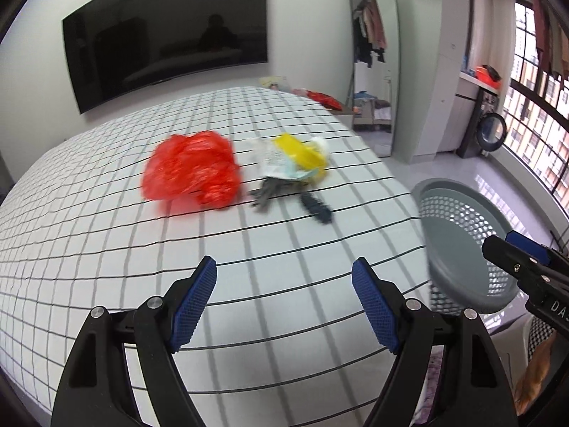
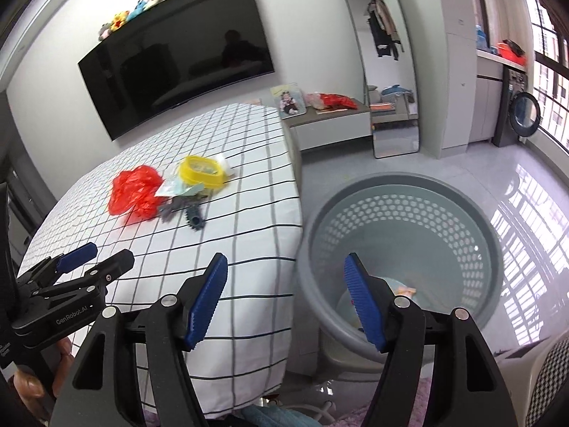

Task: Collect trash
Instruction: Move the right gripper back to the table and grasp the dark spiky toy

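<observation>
Both the left gripper (image 1: 284,306) and right gripper (image 2: 286,297) are wide open and empty, while the red bag (image 1: 192,169) on the bed (image 1: 106,249) looks light, soft and crinkly, best pinched at a bunched fold.

Bright daylight from window (image 2: 547,82); floor glare; motion blur, heavy fisheye warp w/ dark corners.

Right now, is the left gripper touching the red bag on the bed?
Apart. In the left wrist view the left gripper hangs open, with a wide stretch of checked bed sheet showing between its fingertips and the red bag.
</observation>
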A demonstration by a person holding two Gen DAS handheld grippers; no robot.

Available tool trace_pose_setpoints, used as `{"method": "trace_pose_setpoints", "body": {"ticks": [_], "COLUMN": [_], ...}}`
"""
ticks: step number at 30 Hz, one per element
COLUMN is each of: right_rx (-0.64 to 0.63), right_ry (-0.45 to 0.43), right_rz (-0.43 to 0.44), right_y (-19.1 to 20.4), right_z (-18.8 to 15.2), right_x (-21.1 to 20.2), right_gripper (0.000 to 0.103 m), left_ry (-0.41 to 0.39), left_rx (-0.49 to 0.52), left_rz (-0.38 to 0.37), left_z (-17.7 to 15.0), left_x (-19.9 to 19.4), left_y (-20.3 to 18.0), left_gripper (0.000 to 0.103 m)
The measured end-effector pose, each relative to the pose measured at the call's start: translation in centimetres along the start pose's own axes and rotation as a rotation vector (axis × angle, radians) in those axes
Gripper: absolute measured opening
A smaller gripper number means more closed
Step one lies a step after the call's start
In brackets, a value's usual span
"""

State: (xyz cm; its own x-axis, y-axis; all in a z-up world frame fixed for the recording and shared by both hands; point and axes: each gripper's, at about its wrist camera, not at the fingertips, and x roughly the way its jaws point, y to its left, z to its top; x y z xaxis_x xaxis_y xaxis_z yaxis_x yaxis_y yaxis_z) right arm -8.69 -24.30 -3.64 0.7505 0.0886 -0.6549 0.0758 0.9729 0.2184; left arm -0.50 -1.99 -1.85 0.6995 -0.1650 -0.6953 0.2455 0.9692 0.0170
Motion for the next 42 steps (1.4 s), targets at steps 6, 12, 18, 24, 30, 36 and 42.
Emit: {"method": "trace_pose_setpoints", "body": {"ticks": [6, 12, 18, 24, 30, 36, 42], "right_rx": [-0.083, -0.157, -0.195, -0.225, -0.254, -0.28, -0.3], "right_ry": [0.048, 0.093, 0.15, 0.199, 0.262, 0.29, 0.329], "right_rz": [0.05, 0.063, 0.06, 0.041, 0.001, -0.024, -0.04], "right_y": [3.7, 7.1, 9.0, 9.9, 10.6, 10.9, 11.3], "right_z": [0.4, 1.5, 2.8, 4.5, 5.3, 5.7, 5.7], "right_x": [2.4, 5.7, 9.3, 12.4, 15.3, 16.9, 17.6], "right_gripper": [0.065, 0.065, 0.065, 0.075, 0.075, 0.082, 0.095], "left_ry": [0.002, 0.013, 0.04, 0.054, 0.067, 0.079, 0.095], "left_rx": [-0.082, -0.139, -0.162, -0.17, -0.17, -0.172, -0.169], "left_rz": [0.048, 0.085, 0.092, 0.098, 0.094, 0.086, 0.078], "left_z": [-0.8, -0.9, -0.5, 0.2, 0.5, 0.7, 0.6], "left_x": [-0.1, 0.6, 2.2, 3.2, 3.9, 4.4, 4.7], "left_y": [4.8, 7.7, 9.2, 10.3, 10.7, 10.8, 10.6], "left_gripper": [0.078, 0.079, 0.079, 0.079, 0.079, 0.079, 0.08]}}
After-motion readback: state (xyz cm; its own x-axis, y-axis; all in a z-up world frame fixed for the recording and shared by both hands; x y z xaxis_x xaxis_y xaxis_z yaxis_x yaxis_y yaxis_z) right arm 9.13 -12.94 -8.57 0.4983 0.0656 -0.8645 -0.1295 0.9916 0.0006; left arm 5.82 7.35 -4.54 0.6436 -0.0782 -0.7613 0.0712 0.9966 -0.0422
